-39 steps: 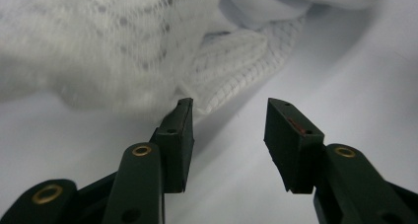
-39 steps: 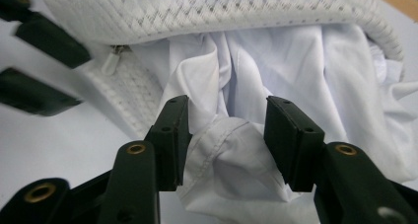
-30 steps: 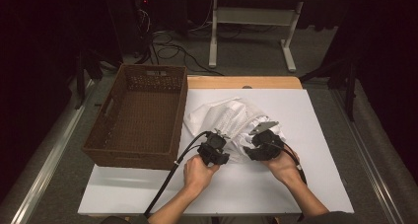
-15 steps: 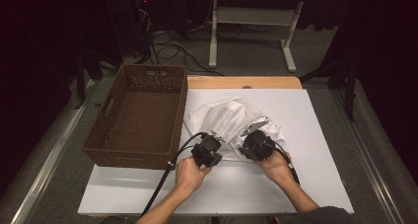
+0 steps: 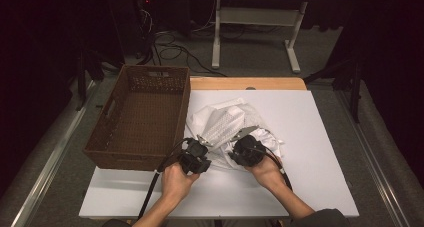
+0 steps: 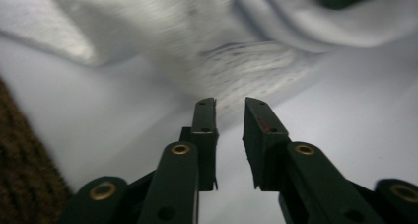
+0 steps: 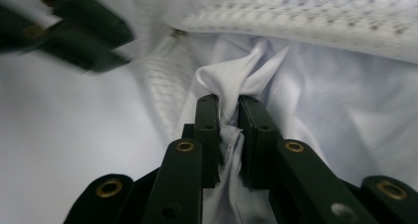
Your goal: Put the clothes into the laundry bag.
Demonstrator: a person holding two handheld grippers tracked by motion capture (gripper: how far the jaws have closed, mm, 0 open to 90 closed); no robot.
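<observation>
Both grippers slid toward the basket [image 5: 137, 114]; right gripper [image 7: 228, 103] jaws just clamped on white cloth [image 5: 225, 124], left gripper [image 6: 230, 104] jaws just reopened, empty, next must pinch an edge.

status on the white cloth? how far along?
Early. Done: right gripper is pinched on a fold of the white cloth. In hand: left gripper sits at the cloth's edge, jaws apart, just reopened, nothing between them. Left: the cloth lies crumpled on the table; the basket holds nothing.
</observation>
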